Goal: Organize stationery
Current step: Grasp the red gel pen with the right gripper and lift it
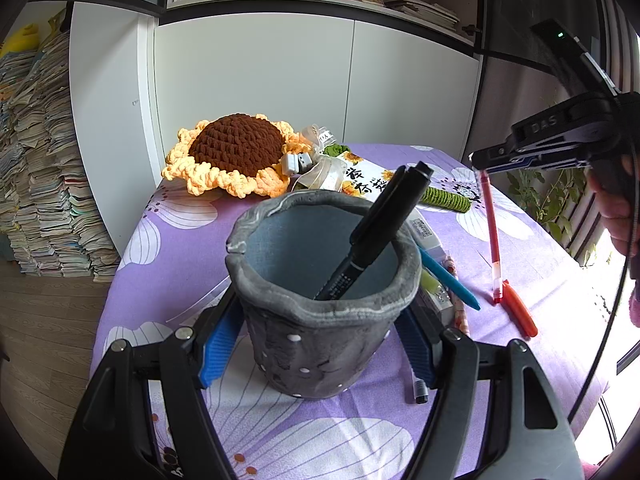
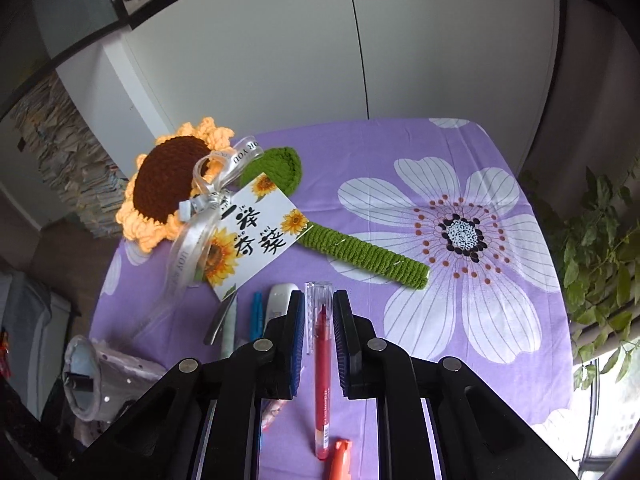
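Note:
My left gripper [image 1: 320, 344] is shut on a grey pen holder [image 1: 320, 312] that stands on the purple flowered tablecloth [image 1: 168, 272]. A black marker [image 1: 372, 236] leans inside it. My right gripper [image 2: 319, 304] is shut on the capped end of a red pen [image 2: 322, 380], which hangs down, lifted to the right of the holder; the pen also shows in the left wrist view [image 1: 491, 236]. An orange pen [image 1: 520, 312], a blue pen [image 1: 452, 280] and other stationery lie on the cloth behind and right of the holder.
A crocheted sunflower [image 2: 168, 188] with green stem [image 2: 360, 252], ribbon and card [image 2: 256, 232] lies at the back of the table. White cabinet doors [image 1: 256, 80] stand behind. Stacked books [image 1: 40, 168] are at left, a plant [image 2: 600, 240] at right.

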{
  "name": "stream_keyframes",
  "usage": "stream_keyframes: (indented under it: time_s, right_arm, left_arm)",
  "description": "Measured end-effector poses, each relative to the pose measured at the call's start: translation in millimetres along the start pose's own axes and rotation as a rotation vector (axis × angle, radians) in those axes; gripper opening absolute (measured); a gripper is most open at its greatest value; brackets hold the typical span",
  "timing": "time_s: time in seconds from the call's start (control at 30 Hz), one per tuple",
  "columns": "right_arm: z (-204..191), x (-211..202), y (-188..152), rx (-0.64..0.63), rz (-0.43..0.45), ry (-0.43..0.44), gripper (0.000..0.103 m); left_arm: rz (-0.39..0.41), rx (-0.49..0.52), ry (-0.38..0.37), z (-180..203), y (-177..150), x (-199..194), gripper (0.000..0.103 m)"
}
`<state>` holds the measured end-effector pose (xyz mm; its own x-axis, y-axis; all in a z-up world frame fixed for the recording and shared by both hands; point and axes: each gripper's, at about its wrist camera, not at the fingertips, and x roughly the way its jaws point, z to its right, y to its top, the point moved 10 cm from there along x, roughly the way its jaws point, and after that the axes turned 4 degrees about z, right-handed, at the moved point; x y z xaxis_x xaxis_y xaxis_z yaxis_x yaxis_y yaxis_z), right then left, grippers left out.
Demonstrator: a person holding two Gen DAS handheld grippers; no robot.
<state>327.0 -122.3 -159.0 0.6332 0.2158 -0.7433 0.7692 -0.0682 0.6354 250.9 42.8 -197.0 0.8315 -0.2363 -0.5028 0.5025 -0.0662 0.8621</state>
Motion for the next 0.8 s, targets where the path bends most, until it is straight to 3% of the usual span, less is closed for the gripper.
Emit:
stream_keyframes:
  time_s: [0.03,0.23,0.5,0.8]
  right_arm:
    - [-4.5,-10.1,0.5,-0.011,0.023,0.009,0.01]
    - [-36.2,-65.6,6.3,-0.119,0.159,0.034,0.009]
    - [-55.2,-107.5,14.5,-0.153,0.272,0.088,0.008]
    - [-115.7,-158.1,17.3,-0.266,0.39,0.23,0.008]
  left_arm:
    - [0.0,0.0,0.0,-0.1,0.1,0.1,0.071]
    - [-0.005,-0.003,-0.002,0.3,-1.0,0.9,0.072]
    - [-0.006,-0.003,-0.002,0.5,-1.2,1.2,0.072]
    - [-0.006,-0.003,-0.003,0.5,-1.2,1.1,0.072]
